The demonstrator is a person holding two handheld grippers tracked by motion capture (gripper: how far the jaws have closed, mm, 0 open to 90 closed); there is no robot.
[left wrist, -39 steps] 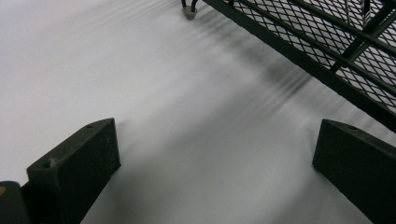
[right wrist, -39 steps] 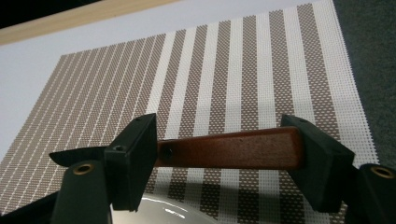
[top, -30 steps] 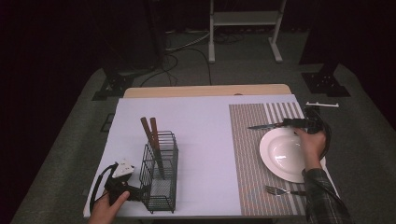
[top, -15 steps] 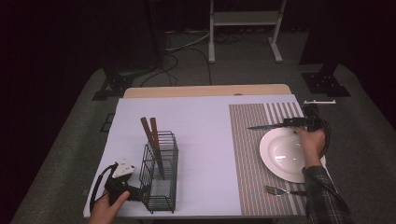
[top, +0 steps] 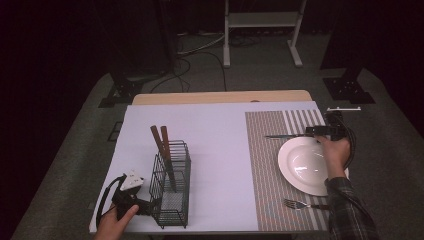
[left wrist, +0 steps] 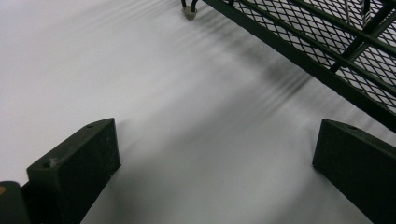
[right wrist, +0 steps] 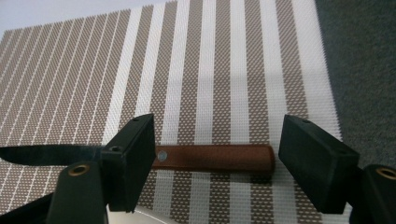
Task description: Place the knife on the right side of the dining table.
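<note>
Your right tool (right wrist: 215,161) stood released, jaws straddling knife (right wrist: 212,158) lengthwise; knife lay flat on striped placemat (right wrist: 205,70) beside plate (top: 305,165). Knife looked light, stiff, blade sharp; wooden handle was place to grip. Left tool (left wrist: 215,163) released by rack (left wrist: 327,42).

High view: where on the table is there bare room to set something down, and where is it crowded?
The widest free patch is the white sheet between the wire caddy and the striped placemat, running to the far edge. The placemat is crowded: plate, knife beyond it, fork at its near side.
</note>
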